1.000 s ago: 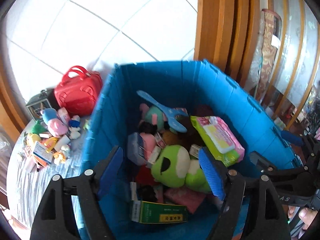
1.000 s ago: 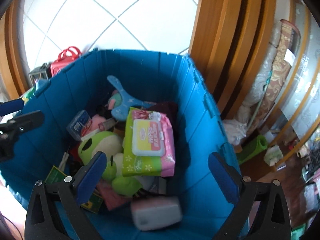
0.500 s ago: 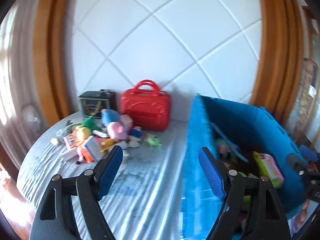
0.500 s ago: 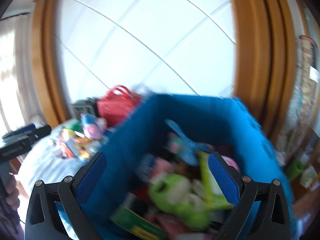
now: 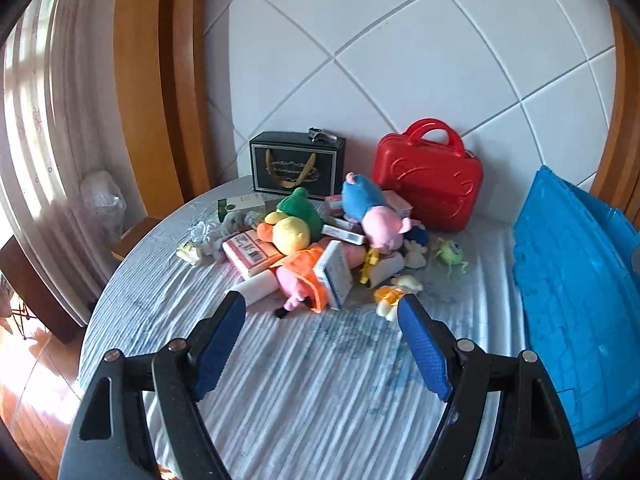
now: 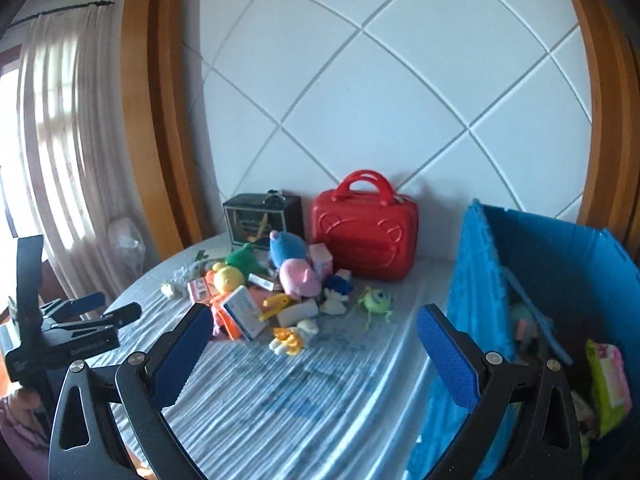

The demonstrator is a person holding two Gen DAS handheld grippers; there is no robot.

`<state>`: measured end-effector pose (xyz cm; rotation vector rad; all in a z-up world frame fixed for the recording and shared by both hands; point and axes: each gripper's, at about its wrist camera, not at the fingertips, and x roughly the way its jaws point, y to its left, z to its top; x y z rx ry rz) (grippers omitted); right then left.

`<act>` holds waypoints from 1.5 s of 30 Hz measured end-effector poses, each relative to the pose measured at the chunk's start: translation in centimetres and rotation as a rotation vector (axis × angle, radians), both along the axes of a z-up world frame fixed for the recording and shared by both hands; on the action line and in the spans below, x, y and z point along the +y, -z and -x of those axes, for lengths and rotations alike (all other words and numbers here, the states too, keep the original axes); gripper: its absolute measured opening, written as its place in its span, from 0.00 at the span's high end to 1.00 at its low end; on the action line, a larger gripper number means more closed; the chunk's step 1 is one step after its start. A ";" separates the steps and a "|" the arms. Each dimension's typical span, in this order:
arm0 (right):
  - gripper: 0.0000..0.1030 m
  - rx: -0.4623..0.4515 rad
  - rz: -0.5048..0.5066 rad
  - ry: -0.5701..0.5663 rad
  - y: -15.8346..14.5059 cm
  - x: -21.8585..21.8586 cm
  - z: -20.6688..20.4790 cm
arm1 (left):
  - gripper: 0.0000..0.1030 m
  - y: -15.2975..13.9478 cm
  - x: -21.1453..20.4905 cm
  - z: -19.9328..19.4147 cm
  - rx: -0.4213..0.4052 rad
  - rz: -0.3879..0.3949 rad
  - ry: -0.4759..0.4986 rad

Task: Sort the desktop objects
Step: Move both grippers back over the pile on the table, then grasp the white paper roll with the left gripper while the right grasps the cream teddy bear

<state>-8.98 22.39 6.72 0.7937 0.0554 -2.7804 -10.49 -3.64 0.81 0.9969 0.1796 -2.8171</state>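
A pile of small toys and boxes (image 5: pixel 320 248) lies on the striped tablecloth, also in the right wrist view (image 6: pixel 272 296). It holds a pink and blue plush (image 5: pixel 376 216), a yellow plush (image 5: pixel 292 234), a white box (image 5: pixel 334 276) and a green one-eyed monster toy (image 5: pixel 450 254). A blue bin (image 5: pixel 580 312) stands at the right; the right wrist view (image 6: pixel 560 264) shows items inside it. My left gripper (image 5: pixel 320 316) is open and empty, just short of the pile. My right gripper (image 6: pixel 316 324) is open and empty above the cloth.
A red toy suitcase (image 5: pixel 428 184) and a black gift box (image 5: pixel 296 166) stand at the back against the white tiled wall. The round table's edge (image 5: pixel 104 300) falls off at the left, with a curtain and wooden frame beyond.
Both grippers have swung left, away from above the blue bin, and now face the toy pile on the table. Both stay open and empty.
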 end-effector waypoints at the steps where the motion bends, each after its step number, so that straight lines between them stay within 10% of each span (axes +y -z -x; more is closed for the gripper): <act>1: 0.00 -0.025 -0.001 0.017 1.0 -1.8 1.3 | 0.24 0.7 -2.0 0.9 -0.012 0.002 0.011; 12: 0.00 -0.375 0.037 0.269 14.5 -8.7 14.1 | 0.24 12.9 -16.3 12.8 -0.230 0.021 0.112; 28: 0.00 -0.646 0.023 0.432 27.2 -8.5 25.9 | 0.24 24.8 -16.5 23.5 -0.420 -0.028 0.208; 35: 0.25 -0.687 0.001 0.410 29.9 -9.5 27.4 | 0.25 26.4 -15.2 24.7 -0.462 -0.043 0.246; 38: 0.51 -0.690 0.020 0.401 30.3 -9.4 27.2 | 0.41 26.7 -14.7 24.7 -0.478 -0.076 0.267; 45: 0.57 -0.642 0.039 0.383 28.0 -9.2 23.7 | 0.52 25.5 -14.1 22.3 -0.463 -0.059 0.259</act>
